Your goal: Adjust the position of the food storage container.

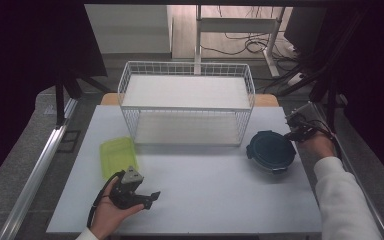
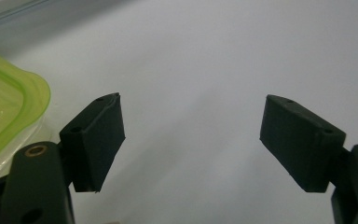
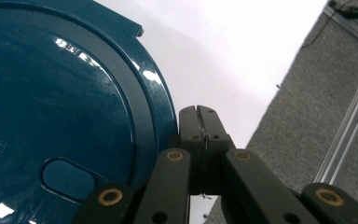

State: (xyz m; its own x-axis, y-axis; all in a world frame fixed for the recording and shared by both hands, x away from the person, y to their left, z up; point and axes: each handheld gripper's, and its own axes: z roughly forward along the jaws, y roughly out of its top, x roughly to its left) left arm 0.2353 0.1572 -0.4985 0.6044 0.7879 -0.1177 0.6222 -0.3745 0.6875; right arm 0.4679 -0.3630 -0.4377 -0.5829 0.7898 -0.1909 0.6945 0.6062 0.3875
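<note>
The left hand-held gripper (image 1: 147, 197) is held with its jaws spread wide over the bench (image 1: 205, 200), nothing between them; the green container (image 1: 117, 156) lies just beside it at eleven o'clock. The right hand-held gripper (image 3: 198, 112) is shut, empty, right beside the round blue container (image 1: 270, 150), at its three o'clock edge.

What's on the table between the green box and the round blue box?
Nothing: bare table lies between green box and blue box, in the high view.
</note>
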